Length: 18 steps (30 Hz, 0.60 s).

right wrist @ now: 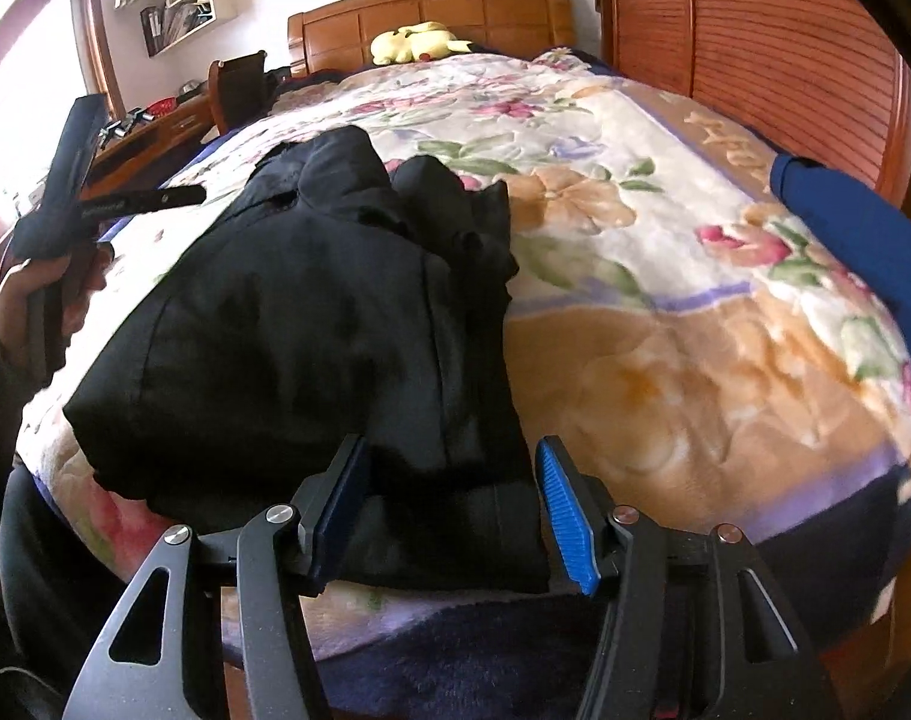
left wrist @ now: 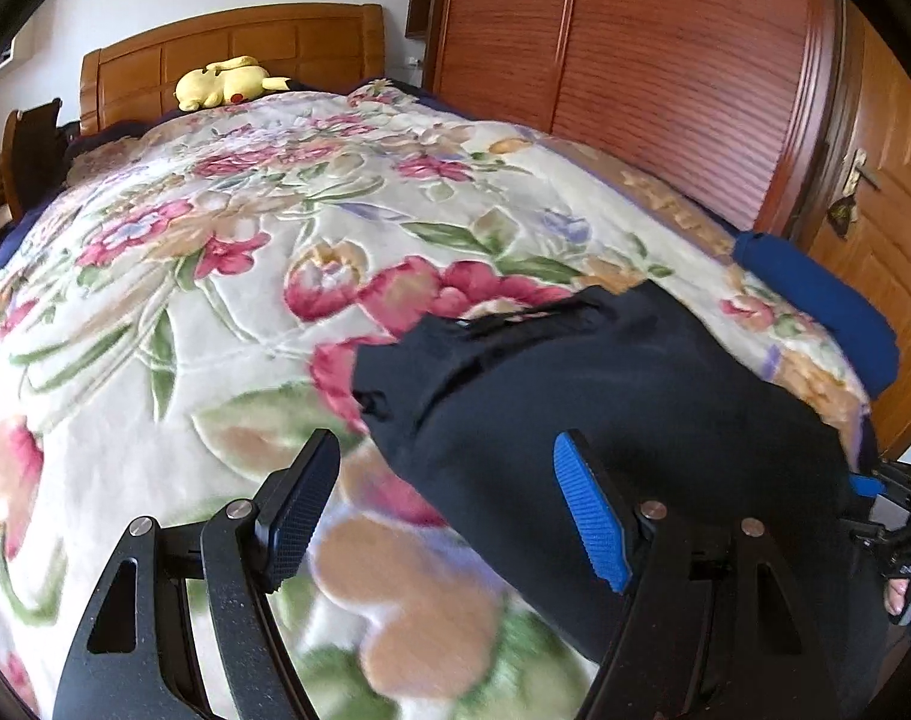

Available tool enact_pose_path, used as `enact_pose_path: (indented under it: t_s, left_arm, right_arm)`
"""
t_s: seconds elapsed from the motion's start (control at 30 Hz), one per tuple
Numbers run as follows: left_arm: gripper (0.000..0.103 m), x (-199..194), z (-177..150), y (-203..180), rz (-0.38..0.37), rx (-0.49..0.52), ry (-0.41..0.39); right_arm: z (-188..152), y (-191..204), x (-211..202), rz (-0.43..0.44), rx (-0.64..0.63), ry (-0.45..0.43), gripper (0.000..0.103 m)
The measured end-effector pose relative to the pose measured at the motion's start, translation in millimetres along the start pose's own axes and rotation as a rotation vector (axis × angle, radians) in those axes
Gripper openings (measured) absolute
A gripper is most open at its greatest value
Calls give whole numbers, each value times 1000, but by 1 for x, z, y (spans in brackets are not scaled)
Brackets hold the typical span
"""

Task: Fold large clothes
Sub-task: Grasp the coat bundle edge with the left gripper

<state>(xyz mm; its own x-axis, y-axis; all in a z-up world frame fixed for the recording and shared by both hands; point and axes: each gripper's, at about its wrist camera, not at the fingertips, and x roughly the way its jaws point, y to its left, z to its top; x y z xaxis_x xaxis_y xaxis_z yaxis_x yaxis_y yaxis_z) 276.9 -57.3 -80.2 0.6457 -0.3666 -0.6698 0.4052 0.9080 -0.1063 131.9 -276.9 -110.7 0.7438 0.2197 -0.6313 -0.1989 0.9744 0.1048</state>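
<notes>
Bed point(left wrist: 155, 276): fills my view ahead of both tools; covered by a floral blanket point(right wrist: 665, 276) in cream, pink and tan; wooden headboard point(left wrist: 233, 54) at the far end.

Wardrobe point(left wrist: 635, 60): reddish slatted wood, beyond the bed and to the right of both tools.

Black garment point(right wrist: 287, 324): the task's piece; lies bunched and partly folded on the blanket near the foot edge; its near hem reaches in between my right tool's fingers; in the left wrist view it sits ahead and right of my left tool, behind the blue pad.

Blue cloth point(right wrist: 863, 240): on the bed's right edge, well right of my right tool, apart from the black garment.

Left tool point(left wrist: 449, 516): fingers wide apart over bare blanket; nothing between them; one pad black, one blue; also seen at the left of the right wrist view, gripped by a hand point(right wrist: 41, 288).

Right tool point(right wrist: 449, 516): fingers apart, pads astride the garment's hem; I see no pad pressing on the cloth.

Yellow plush toy point(left wrist: 227, 81): by the headboard, far ahead of both tools.
</notes>
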Motion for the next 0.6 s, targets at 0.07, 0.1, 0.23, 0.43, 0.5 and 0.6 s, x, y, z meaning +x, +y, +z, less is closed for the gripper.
enact_pose_path:
  t_s: [0.07, 0.1, 0.23, 0.43, 0.5, 0.6]
  left_arm:
    - [75, 9, 5, 4, 18, 6, 12]
    - [75, 15, 8, 6, 27, 8, 18]
    - [75, 39, 12, 10, 59, 13, 53]
    - [77, 57, 6, 10, 41, -16, 86]
    - [78, 60, 3, 8, 54, -16, 90]
    - [78, 64, 1, 5, 65, -10, 99]
  right_arm:
    - [-1, -3, 5, 10, 1, -1, 62]
    - [-2, -4, 7, 19, 8, -2, 63]
    - [-7, -12, 11, 50, 47, 0, 66]
    - [-9, -11, 15, 62, 47, -3, 67]
    - [-9, -11, 15, 71, 53, -2, 67]
    - [-9, -10, 17, 84, 52, 2, 67]
